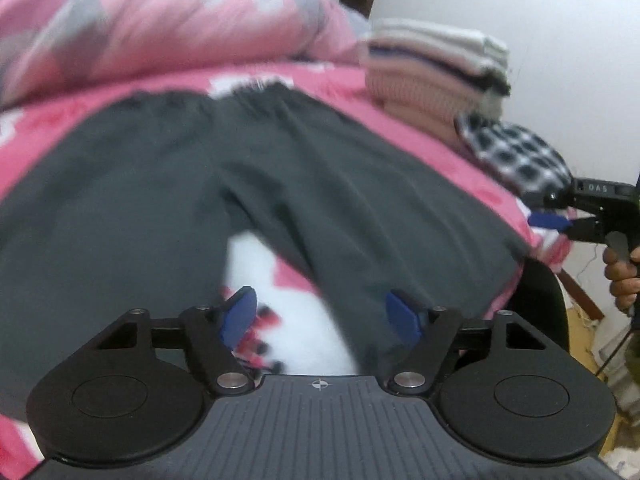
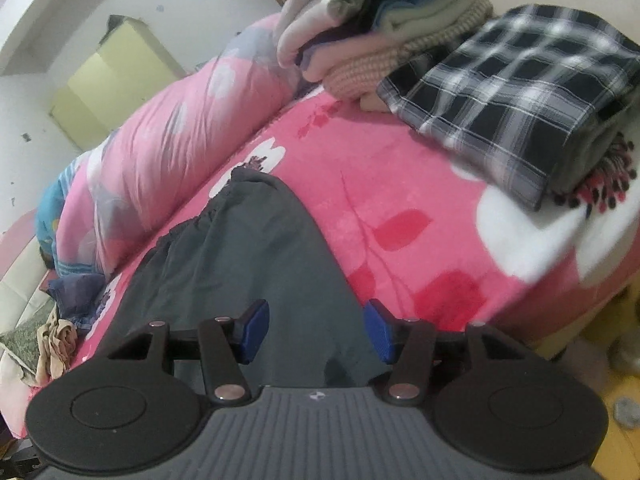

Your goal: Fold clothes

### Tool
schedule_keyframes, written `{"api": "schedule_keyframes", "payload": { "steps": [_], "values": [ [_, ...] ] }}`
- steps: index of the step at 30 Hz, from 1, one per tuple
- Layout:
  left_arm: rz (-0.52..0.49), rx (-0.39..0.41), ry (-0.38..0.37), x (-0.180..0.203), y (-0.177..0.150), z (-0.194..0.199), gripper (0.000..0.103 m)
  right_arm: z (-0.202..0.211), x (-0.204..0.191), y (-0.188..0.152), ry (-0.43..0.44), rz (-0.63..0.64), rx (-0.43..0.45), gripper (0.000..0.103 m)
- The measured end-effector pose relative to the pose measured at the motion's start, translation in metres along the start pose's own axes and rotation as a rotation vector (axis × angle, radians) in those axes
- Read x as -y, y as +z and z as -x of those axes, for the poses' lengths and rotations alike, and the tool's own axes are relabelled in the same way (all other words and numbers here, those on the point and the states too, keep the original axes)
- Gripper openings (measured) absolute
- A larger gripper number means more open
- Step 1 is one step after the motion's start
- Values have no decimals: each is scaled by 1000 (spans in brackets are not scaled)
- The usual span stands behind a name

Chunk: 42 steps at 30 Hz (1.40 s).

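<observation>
Left wrist view showed the dark grey trousers (image 1: 168,208) spread flat on the pink flowered blanket (image 1: 400,120) of a bed, elastic waistband at the far end and the two legs running toward the camera, a wedge of white and pink blanket showing between them. The left gripper (image 1: 324,316) hung just above that gap with its blue pads wide apart and nothing between them; its right pad sat over the edge of the right trouser leg, though whether it touched the cloth could not be told. At the right edge of this view the right gripper (image 1: 552,220) appeared, held by the person's hand (image 1: 622,276) beyond the bed's side; from here its opening could not be judged.

Right wrist view gave it plainly: the right gripper (image 2: 316,332) had its jaws spread wide, holding nothing, poised over one trouser leg (image 2: 256,264) near its lower end.

No box or basket was visible. Finished laundry sat in a stack of folded clothes (image 2: 360,28) on the far corner of the bed, with a folded black-and-white checked garment (image 2: 516,100) lying just beside and partly against it. A rolled pink quilt (image 2: 168,148) lay along the far side of the bed, beyond the waistband.
</observation>
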<state>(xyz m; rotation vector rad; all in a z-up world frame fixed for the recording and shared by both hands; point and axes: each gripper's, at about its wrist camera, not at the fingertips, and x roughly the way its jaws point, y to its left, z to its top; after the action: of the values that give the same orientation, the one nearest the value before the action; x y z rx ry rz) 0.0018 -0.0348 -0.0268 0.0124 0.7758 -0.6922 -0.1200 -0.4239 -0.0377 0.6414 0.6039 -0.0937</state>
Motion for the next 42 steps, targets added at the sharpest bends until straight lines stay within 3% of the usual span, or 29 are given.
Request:
{"api": "schedule_keyframes", "payload": {
  "steps": [3,5,12,13,14,16,22,28,32,38,42],
  "values": [
    [26,-40,-24,12,-8,-13,63,-8,10,-5,-2,22,-22,55],
    [35,-72,-43,21,-15,-20,61,-13,20,-10,-8,27,-51,49],
    [-20,-91,-20,42,-22,-30,63,1,30,-17,36,44,-8,40],
    [-14,-92,-19,42,-22,-31,61,2,30,-18,40,49,-3,34],
    [-10,-88,-19,42,-22,-30,60,2,31,-18,45,49,-6,22],
    [-5,-78,-22,43,-20,-29,54,3,33,-19,59,41,-6,11],
    [25,-83,-45,41,-21,-32,55,3,34,-19,50,22,4,14],
    [26,-71,-55,43,-23,-33,63,-3,36,-23,56,-7,-44,28],
    [22,-66,-57,42,-23,-33,62,-1,31,-27,67,19,-45,24],
    [56,-57,-51,37,-21,-34,50,-5,30,-25,53,-2,-60,23],
    [63,-46,-38,35,-21,-32,32,-5,30,-25,78,-9,-57,18]
  ]
}}
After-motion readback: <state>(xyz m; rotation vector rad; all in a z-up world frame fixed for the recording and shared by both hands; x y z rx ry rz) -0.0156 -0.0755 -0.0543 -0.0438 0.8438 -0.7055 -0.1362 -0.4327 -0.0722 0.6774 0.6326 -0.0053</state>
